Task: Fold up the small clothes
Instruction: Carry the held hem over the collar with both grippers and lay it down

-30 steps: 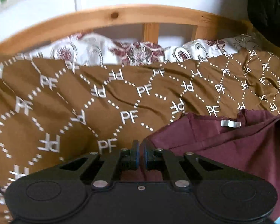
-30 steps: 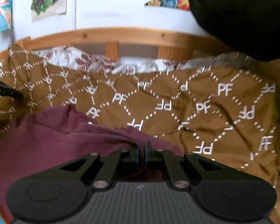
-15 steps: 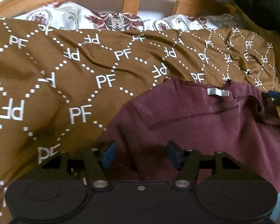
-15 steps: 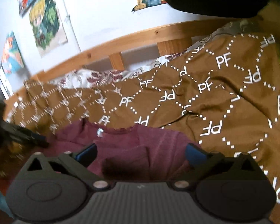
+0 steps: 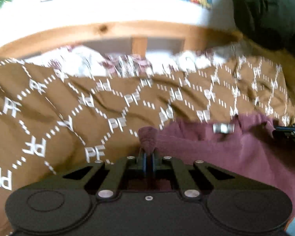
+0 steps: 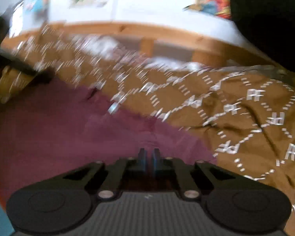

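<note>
A: Left wrist view. The left gripper [image 5: 148, 156] sits at lower centre. Its jaws have just been closing and are now pinched on a small bunched fold of the maroon garment [image 5: 216, 153]; the fold pokes up between the blue pads.

B: Where does the garment lie in that frame?

A: Centre to lower right, spread on the brown bedspread [image 5: 55, 116] with the white "PF" lattice. A pale label [image 5: 223, 127] shows near its upper edge, right of centre. Part of the right gripper [image 5: 291, 132] enters at the right edge, touching the cloth there.

B: Right wrist view?

A: Heavily blurred. The right gripper [image 6: 149, 155] is at lower centre, jaws just closed down to a narrow gap, with the maroon garment [image 6: 59, 133] between the pads. The cloth fills the lower left and centre; the brown bedspread [image 6: 245, 118] takes the right.

B: Background?

A: Wooden bed rail [image 5: 112, 31] curves across the top in both views, patterned white bedding [image 5: 88, 63] below it, a dark mass [image 5: 269, 11] upper right.
</note>
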A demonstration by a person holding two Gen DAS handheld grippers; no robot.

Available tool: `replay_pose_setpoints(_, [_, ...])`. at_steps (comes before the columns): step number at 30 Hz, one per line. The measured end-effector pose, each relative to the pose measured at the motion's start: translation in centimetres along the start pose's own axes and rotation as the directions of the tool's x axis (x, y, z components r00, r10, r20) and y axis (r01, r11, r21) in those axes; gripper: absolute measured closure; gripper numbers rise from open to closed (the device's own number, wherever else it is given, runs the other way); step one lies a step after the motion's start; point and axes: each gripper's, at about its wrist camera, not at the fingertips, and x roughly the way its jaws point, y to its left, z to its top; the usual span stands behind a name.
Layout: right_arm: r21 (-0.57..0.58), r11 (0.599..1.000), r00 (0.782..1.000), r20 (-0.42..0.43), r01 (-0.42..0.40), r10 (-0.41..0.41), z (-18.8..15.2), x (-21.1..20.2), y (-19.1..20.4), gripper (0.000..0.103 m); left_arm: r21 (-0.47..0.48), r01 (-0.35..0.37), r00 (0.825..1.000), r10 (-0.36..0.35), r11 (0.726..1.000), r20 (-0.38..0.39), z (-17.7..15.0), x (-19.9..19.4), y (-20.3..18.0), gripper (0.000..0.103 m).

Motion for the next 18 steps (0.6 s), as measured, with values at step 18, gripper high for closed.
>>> replay_pose_setpoints(18, [0.339, 0.927, 0.955, 0.183, 0.161, -0.233, 0.0, -0.8, -5.3, 0.101, -0.079, -0.076, 0.987, 0.087, 0.994, 0.132, 0.9, -0.6, 1.6, 0.098])
